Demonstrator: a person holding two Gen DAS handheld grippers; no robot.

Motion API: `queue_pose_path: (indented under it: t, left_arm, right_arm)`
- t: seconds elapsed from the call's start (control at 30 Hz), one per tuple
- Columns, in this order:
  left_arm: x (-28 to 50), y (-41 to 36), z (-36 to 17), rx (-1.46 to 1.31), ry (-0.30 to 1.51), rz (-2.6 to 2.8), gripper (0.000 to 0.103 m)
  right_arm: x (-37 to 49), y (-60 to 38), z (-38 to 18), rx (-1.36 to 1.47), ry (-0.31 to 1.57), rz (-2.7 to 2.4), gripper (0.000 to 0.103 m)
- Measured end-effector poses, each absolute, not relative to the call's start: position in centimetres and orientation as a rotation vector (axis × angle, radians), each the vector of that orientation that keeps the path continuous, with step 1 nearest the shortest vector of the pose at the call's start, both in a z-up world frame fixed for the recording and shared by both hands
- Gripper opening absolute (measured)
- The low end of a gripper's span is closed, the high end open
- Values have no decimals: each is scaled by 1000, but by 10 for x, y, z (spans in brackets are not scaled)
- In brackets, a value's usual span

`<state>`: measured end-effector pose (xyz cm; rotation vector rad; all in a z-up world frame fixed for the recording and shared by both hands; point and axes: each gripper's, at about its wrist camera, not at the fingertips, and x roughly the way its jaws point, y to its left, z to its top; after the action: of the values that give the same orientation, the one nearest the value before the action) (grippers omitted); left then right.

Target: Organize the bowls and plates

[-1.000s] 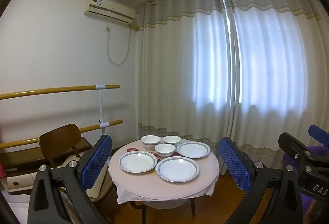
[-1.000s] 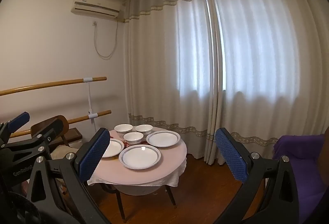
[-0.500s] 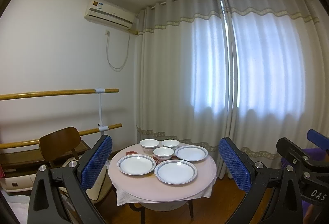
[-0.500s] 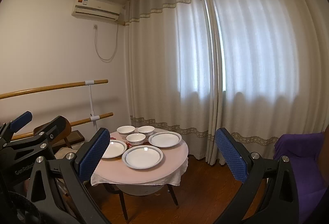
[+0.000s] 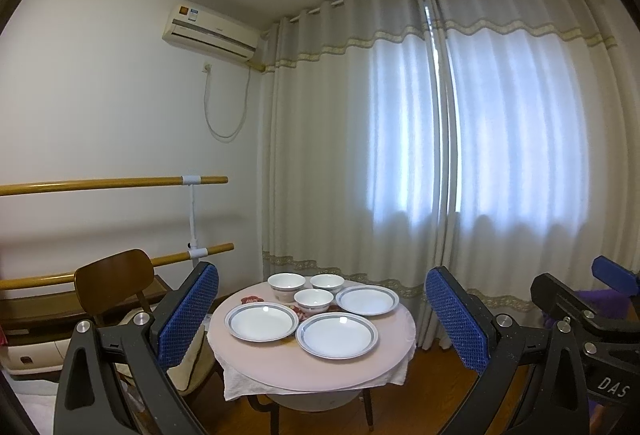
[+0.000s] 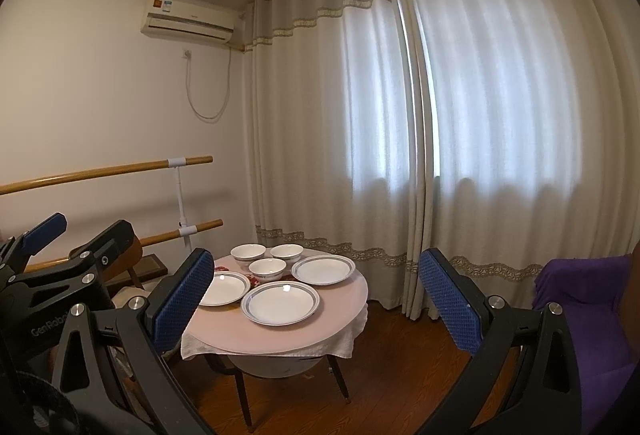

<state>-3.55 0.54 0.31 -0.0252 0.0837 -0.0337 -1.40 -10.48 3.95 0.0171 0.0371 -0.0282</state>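
Both views have shifted slightly since 1 s ago; table (image 5: pixel 280 371) sits a bit higher in the right view. Left gripper (image 5: pixel 320 315) and right gripper (image 6: pixel 312 299) spread wide, holding nothing, well apart from the dishes. 3 plates (image 5: pixel 337 335) at 6 o'clock on the table, 3 bowls (image 5: pixel 314 301) at 12. Right gripper's finger (image 6: pixel 182 301) hides part of the left plate. Chair (image 5: pixel 114 281) partly hidden.

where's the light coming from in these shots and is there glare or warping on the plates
Left wrist view: daylight glows through the closed curtains; the nearest plate shows only a small bright glint, no washout; fisheye bends the ceiling edges, with dark corners. Right wrist view: same backlit curtains, the dishes sharp on the table, the wall at left dimmer.
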Motion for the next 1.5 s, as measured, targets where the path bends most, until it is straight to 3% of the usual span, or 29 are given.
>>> queue_pose_path:
  t: [1.5]
  left_arm:
    - [-54, 5, 2, -35, 64, -28, 102]
  right_arm:
    - [-32, -95, 45, 26, 23, -17, 103]
